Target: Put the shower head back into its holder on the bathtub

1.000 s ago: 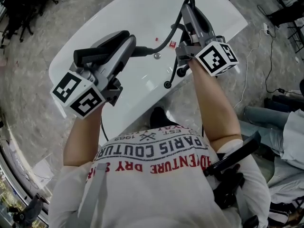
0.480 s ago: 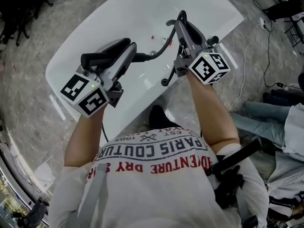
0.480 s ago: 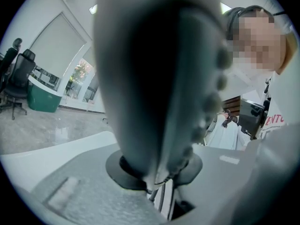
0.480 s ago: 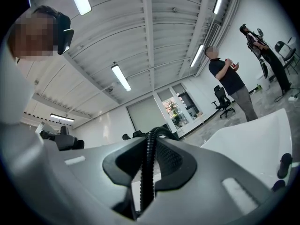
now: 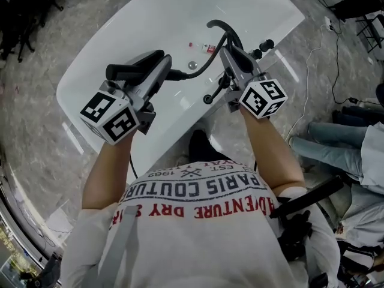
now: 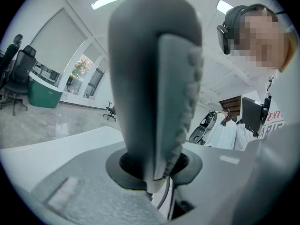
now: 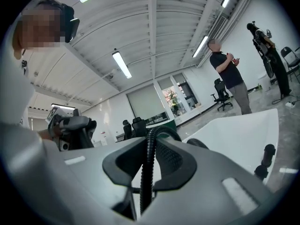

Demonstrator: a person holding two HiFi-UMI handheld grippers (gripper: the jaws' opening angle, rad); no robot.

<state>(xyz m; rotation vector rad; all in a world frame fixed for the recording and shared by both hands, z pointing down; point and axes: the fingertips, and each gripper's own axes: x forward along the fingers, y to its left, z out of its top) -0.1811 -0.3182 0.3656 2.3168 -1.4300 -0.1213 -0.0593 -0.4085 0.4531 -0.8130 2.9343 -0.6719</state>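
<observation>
The black shower head (image 5: pixel 133 71) lies level over the white bathtub (image 5: pixel 120 23), with my left gripper (image 5: pixel 161 65) shut on it. In the left gripper view the dark grey shower head (image 6: pixel 154 78) fills the middle and sits between the jaws of the left gripper (image 6: pixel 154 175). Its black ribbed hose (image 5: pixel 211 48) runs right and arcs over my right gripper (image 5: pixel 231 48), which is shut on it. In the right gripper view the hose (image 7: pixel 149 146) passes upright through the right gripper (image 7: pixel 150 170). Black fittings (image 5: pixel 209 98) stand on the tub's near rim.
Two black knobs (image 5: pixel 264 44) stand on the rim at the right, one of them showing as a black knob (image 7: pixel 267 154) in the right gripper view. A drain (image 5: pixel 192 65) and a small bottle (image 5: pixel 207 48) lie in the tub. Cables (image 5: pixel 333 47) run over the marble floor. A person (image 7: pixel 229 74) stands farther off.
Both grippers have sunk toward the tub, the right one farther and closer to the near rim. The hose's arc now rises above the right gripper. Both grips are unchanged.
</observation>
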